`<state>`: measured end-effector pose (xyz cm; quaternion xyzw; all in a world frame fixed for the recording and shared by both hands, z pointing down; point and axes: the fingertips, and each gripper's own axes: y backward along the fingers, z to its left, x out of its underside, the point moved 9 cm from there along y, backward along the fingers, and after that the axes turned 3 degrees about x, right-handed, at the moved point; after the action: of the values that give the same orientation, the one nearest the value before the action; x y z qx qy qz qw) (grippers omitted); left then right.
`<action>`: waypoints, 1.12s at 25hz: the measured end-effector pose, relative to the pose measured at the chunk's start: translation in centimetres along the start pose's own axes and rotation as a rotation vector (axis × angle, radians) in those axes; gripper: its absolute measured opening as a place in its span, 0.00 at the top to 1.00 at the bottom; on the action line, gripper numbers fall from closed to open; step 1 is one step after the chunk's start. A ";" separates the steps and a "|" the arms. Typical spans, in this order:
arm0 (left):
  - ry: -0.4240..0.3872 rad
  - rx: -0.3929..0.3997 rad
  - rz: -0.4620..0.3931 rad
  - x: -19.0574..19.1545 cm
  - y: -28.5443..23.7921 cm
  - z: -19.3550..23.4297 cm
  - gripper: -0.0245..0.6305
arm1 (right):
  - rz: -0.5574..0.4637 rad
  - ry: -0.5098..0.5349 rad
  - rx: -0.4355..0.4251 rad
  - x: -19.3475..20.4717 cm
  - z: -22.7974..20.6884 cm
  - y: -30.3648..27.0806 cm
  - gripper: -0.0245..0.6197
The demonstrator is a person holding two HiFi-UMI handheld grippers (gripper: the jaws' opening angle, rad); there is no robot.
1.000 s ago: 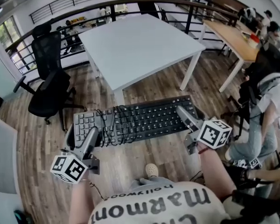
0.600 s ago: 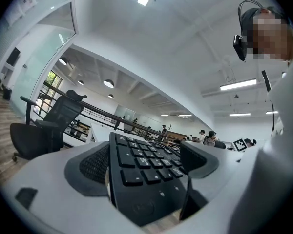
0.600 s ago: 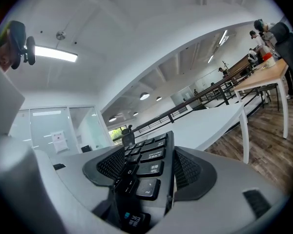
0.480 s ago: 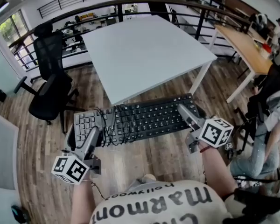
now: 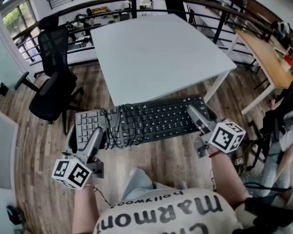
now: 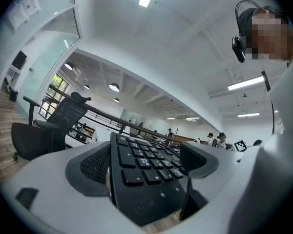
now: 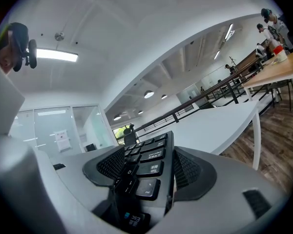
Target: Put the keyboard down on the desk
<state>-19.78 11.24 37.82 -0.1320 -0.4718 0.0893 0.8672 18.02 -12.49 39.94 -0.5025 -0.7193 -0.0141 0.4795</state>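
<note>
Head view | keyboard (image 5: 161, 121) near desk (image 5: 161, 52) edge | left tool (image 5: 97, 134), right tool (image 5: 194, 113) each clamped on keyboard end

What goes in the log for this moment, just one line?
left hand-held gripper: shut on keyboard | right hand-held gripper: shut on keyboard | keyboard: held in air, not on desk | cable: bundled on keys

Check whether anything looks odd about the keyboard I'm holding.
Yes: on the keyboard, the black cable lies tangled in loops across the keys near the left gripper, not trailing off. Nothing else stands out.
</note>
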 end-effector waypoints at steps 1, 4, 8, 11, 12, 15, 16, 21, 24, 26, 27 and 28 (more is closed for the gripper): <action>0.004 0.000 -0.006 0.1 0.1 0.1 0.29 | -0.002 0.000 -0.004 0.2 0.0 -0.1 0.49; 0.010 0.000 -0.014 0.3 0.1 0.3 0.29 | -0.006 -0.002 -0.008 0.4 -0.2 -0.3 0.49; 0.012 0.008 -0.012 0.5 -0.1 0.6 0.29 | -0.011 -0.004 0.006 0.7 -0.3 -0.3 0.49; 0.013 0.021 -0.017 0.6 -0.3 0.8 0.29 | -0.017 -0.009 0.009 1.0 -0.3 -0.1 0.49; 0.013 0.026 -0.018 0.5 -0.3 0.8 0.29 | -0.021 -0.011 0.010 1.0 -0.3 -0.1 0.49; 0.015 0.037 -0.027 0.5 -0.5 0.7 0.29 | -0.033 -0.003 0.011 0.7 -0.2 0.2 0.49; 0.015 0.038 -0.030 0.4 -0.5 0.6 0.29 | -0.036 0.001 0.010 0.5 -0.2 0.3 0.49; 0.020 0.051 -0.026 -0.9 -2.5 2.0 0.29 | -0.042 -0.014 0.023 -0.2 -0.2 -1.6 0.49; 0.024 0.044 -0.024 -1.7 -4.5 3.4 0.29 | -0.037 -0.019 0.019 -0.8 -0.7 -4.3 0.49; 0.017 0.034 -0.027 -1.7 -4.7 3.4 0.29 | -0.035 -0.023 0.005 -0.7 -1.1 -5.0 0.49; 0.012 0.036 -0.029 -1.7 -5.1 3.5 0.29 | -0.040 -0.026 0.003 -0.7 -1.4 -5.3 0.49; 0.006 0.044 -0.032 -1.6 -5.8 3.7 0.29 | -0.050 -0.026 0.006 -0.8 -1.9 -5.6 0.49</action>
<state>-23.56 5.78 40.25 -0.1056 -0.4690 0.0856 0.8727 15.17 -16.74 42.99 -0.4831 -0.7379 -0.0173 0.4711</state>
